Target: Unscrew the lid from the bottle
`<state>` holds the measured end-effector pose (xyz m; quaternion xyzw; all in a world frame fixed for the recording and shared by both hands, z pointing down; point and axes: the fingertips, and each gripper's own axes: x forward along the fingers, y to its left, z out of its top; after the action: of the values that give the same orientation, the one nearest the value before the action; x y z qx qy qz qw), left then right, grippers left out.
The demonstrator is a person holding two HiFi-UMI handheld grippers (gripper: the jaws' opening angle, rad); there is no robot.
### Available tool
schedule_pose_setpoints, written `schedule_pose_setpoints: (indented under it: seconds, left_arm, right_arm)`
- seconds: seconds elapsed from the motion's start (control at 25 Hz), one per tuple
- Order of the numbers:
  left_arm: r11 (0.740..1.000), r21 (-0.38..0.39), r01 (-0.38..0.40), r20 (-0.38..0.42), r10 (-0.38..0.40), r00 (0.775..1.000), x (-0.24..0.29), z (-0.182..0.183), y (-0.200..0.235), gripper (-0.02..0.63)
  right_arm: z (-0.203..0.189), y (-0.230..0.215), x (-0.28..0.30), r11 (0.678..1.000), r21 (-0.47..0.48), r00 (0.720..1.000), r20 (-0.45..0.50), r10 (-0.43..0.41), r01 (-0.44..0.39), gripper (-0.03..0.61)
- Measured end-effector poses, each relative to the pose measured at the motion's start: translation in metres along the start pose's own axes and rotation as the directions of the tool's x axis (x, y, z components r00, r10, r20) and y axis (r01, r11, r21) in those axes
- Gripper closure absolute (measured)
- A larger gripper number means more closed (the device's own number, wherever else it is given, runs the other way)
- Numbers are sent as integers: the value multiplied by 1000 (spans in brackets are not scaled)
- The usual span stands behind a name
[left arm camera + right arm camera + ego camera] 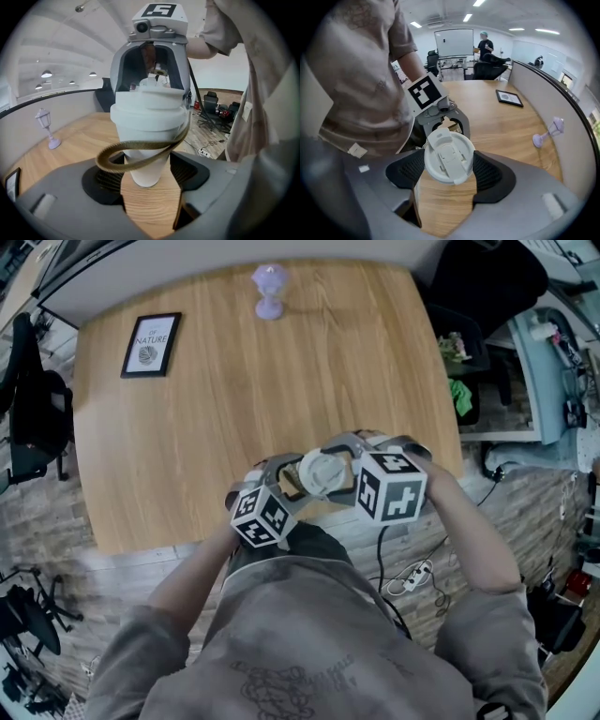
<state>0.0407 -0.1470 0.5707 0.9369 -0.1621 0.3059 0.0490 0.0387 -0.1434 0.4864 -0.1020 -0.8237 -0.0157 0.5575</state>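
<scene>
the left gripper point(146, 178) is clamping the white bottle point(143, 157) low on its body, long axis running roughly upright. the right gripper point(449, 172) is pinching the upward-facing lid point(449, 154) from above.

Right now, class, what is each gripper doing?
Left gripper: closed on the bottle, around its body.
Right gripper: closed on the lid.
</scene>
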Motion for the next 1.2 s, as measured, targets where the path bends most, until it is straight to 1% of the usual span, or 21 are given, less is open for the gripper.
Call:
schedule_pose_setpoints:
  seconds: [0.12,0.2,0.28,0.36,0.44,0.52,0.56,0.64,0.72,0.92,1.08,1.2]
  left_arm:
    - [999,27,27,-15,-27,1000,0,1,0,309]
    - [997,55,51,-25,-50,998,0,1,-1,310]
    - [994,81,76,-35,-73,997,0,0,-2,310]
    - [990,103,98,-42,-94,995,0,0,-3,310]
    - [986,121,117,-48,-112,993,1,1,-4,311]
    - [984,122,131,-51,-125,991,2,1,-3,311]
    - [984,116,135,-50,-130,990,3,1,-2,311]
    - [985,105,140,-44,-136,990,3,2,-1,311]
    - [985,99,141,-40,-137,990,3,1,-1,311]
    - [987,83,135,-27,-133,991,3,1,-1,310]
    - [990,61,128,-22,-127,992,4,0,-1,307]
    - [992,28,120,-25,-119,993,4,-1,-2,307]
  right_arm:
    - [-1,2,0,987,-152,998,-46,51,-58,244]
    - [-1,5,0,965,-244,994,-78,77,-94,244]
    - [-1,8,1,939,-317,988,-115,99,-131,244]
    - [-3,10,1,909,-382,981,-161,112,-166,244]
    - [-8,11,1,872,-446,969,-218,115,-203,244]
    - [-10,10,1,837,-494,957,-269,110,-235,244]
    - [-10,8,0,824,-510,952,-287,107,-247,244]
    - [-9,7,-1,809,-526,947,-302,111,-263,245]
    - [-6,7,-5,808,-525,947,-297,120,-267,245]
    - [-1,8,-13,824,-508,954,-275,123,-252,244]
    - [1,6,-23,853,-476,964,-247,104,-214,244]
    - [3,8,-31,883,-435,975,-200,98,-178,244]
